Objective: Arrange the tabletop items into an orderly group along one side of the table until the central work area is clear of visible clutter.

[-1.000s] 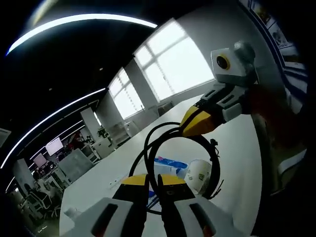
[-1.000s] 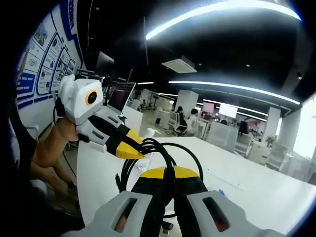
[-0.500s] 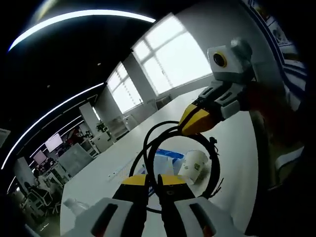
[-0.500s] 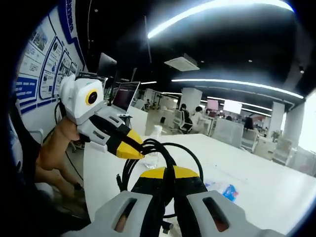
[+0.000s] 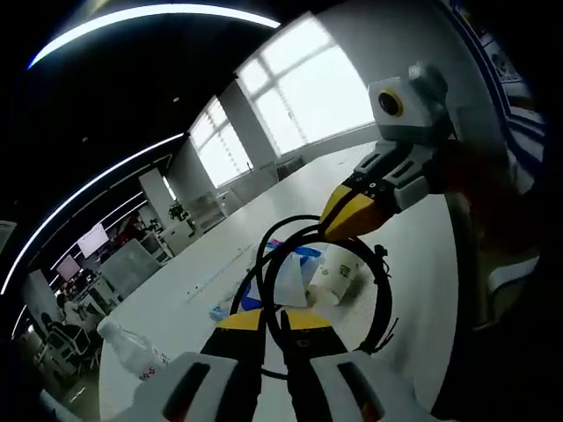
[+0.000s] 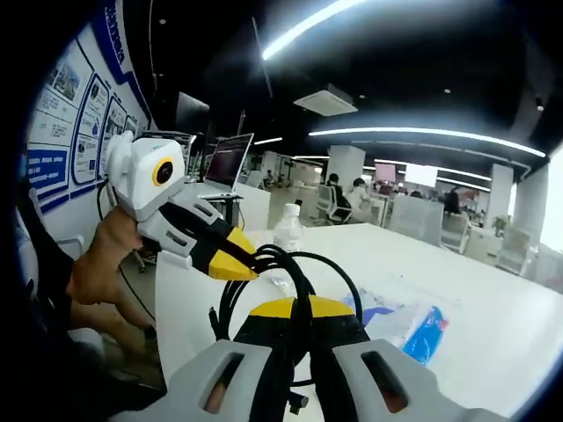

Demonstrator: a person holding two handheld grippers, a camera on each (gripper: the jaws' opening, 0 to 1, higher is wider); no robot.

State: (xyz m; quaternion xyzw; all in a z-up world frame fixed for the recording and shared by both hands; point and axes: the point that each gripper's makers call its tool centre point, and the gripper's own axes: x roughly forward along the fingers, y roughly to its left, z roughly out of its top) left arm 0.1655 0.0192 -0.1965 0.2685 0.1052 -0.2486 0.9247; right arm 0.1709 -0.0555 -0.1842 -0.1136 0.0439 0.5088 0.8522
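A coil of black cable (image 5: 384,290) hangs in the air between my two grippers, above the white table (image 5: 220,264). My left gripper (image 5: 273,318) is shut on the near side of the coil. My right gripper (image 5: 339,220) comes in from the right and is shut on the coil's far side. In the right gripper view the same coil (image 6: 295,274) runs between my right gripper (image 6: 303,308) and my left gripper (image 6: 233,262), which a person's hand (image 6: 101,264) holds. Under the coil stand a white paper cup (image 5: 339,277) and a blue packet (image 5: 303,253).
A clear plastic bottle (image 5: 132,352) lies on the table at the lower left. In the right gripper view a water bottle (image 6: 286,230) stands upright behind the coil, a blue and clear packet (image 6: 422,330) lies on the table (image 6: 493,352), and an open laptop (image 6: 224,163) sits beyond.
Both views have tipped down toward the table, so the cup, packets and bottles show more. Both grippers keep their hold on the cable coil as before.
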